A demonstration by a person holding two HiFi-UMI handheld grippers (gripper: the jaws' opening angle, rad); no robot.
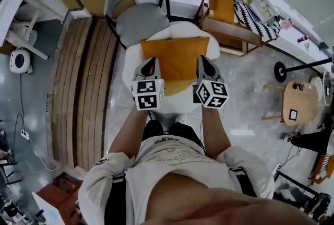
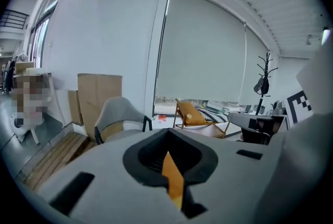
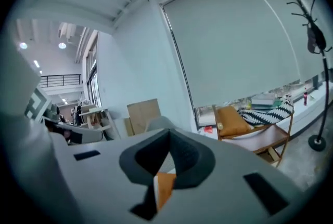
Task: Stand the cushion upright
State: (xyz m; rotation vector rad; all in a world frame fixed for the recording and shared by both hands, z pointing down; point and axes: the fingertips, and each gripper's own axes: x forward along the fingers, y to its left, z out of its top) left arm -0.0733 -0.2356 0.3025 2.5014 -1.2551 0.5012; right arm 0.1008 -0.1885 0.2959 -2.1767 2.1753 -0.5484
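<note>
Head view shows the whole cushion point(image 1: 176, 59); gripper views show only orange slivers. Left tongs point(image 1: 151, 63) clamp its nine-o'clock edge, right tongs point(image 1: 202, 60) its three-o'clock edge, forearms outstretched.

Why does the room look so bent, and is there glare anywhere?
Head view: wide lens bows the room around the cushion; the glossy floor shows pale reflections. Left gripper view: walls curve, corners go black. Right gripper view: likewise, soft even light on the blind.
</note>
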